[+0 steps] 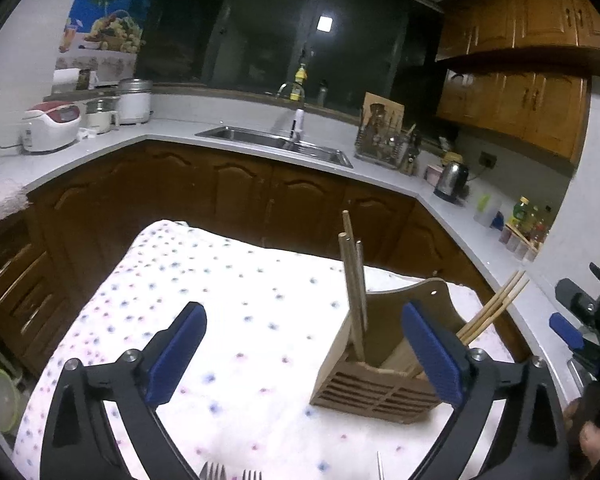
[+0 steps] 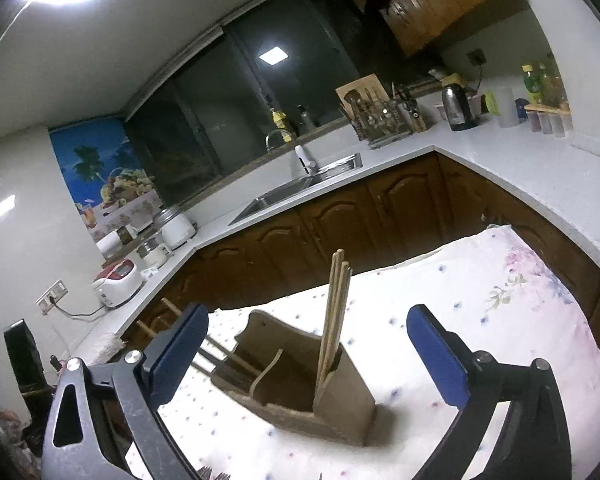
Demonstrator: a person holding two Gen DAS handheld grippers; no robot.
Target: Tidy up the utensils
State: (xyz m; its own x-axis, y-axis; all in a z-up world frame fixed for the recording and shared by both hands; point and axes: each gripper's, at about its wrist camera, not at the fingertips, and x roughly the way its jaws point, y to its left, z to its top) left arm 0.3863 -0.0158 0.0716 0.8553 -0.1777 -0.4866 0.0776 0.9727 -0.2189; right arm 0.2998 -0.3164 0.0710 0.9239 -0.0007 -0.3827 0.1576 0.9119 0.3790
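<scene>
Scene: a bench draped in a dotted cloth, with a wooden utensil holder standing lower right of centre in the left wrist view and at lower centre in the right wrist view.
Holder contents: one bundle of chopsticks stands nearly upright in one compartment; a second bundle leans out toward the right of the left wrist frame.
Loose utensils: fork tines and a thin metal tip show at the bottom edge of the left wrist view, on the cloth in front of the holder.
Left gripper: fingers spread wide, nothing between them; the holder sits partly behind the right-hand finger.
Right gripper: fingers equally wide and empty, framing the holder; it also shows at the right edge of the left wrist view.
Step in hand (judgement): both hands look free, so the next pick is probably the forks near the bottom edge.
Doing it well: tip a gripper down toward the forks, close on one handle rather than the tines, and lift clear of the cloth.
Placement: aim for a free compartment, away from the chopsticks.
Risk: brushing the leaning bundle, or nudging the light holder across the cloth.
</scene>
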